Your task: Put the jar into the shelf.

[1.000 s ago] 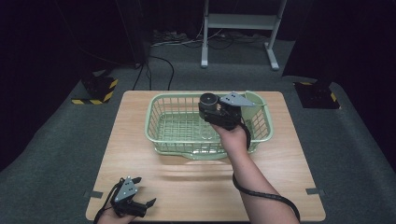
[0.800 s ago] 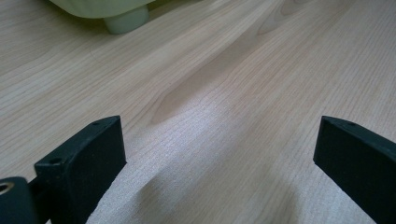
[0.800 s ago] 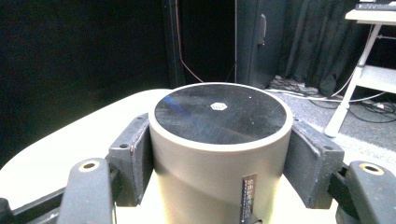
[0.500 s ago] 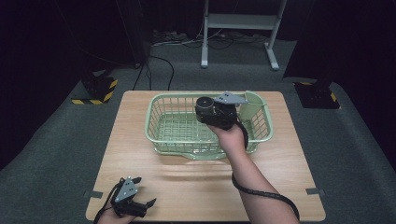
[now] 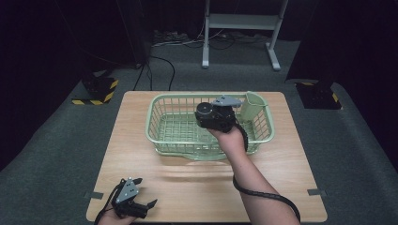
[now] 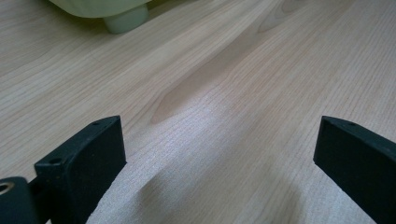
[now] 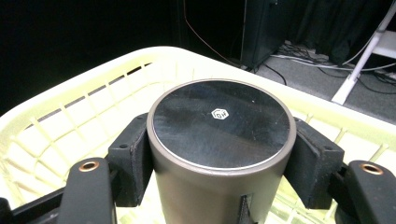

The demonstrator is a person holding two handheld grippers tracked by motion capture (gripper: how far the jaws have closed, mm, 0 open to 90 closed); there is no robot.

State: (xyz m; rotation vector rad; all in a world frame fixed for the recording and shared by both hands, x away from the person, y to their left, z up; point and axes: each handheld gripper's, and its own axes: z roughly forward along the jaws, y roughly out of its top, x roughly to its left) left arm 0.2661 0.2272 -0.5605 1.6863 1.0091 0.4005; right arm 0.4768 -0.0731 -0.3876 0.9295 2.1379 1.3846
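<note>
The right gripper (image 5: 204,114) is hanging over the inside of the pale green basket (image 5: 159,139), which is sitting on the wooden table (image 5: 141,154). In the right gripper view its two black pads (image 7: 133,161) are pressing on opposite sides of a dark round canister (image 7: 222,140) just below its flat, glossy lid, one pad at each flank, so the canister is standing upright between them and rising a little above their tops. The basket's lattice wall is curving behind the canister. The left gripper (image 5: 143,206) is resting near the table's near-left corner, well apart from the basket, its jaws standing wide with bare wood between them
</note>
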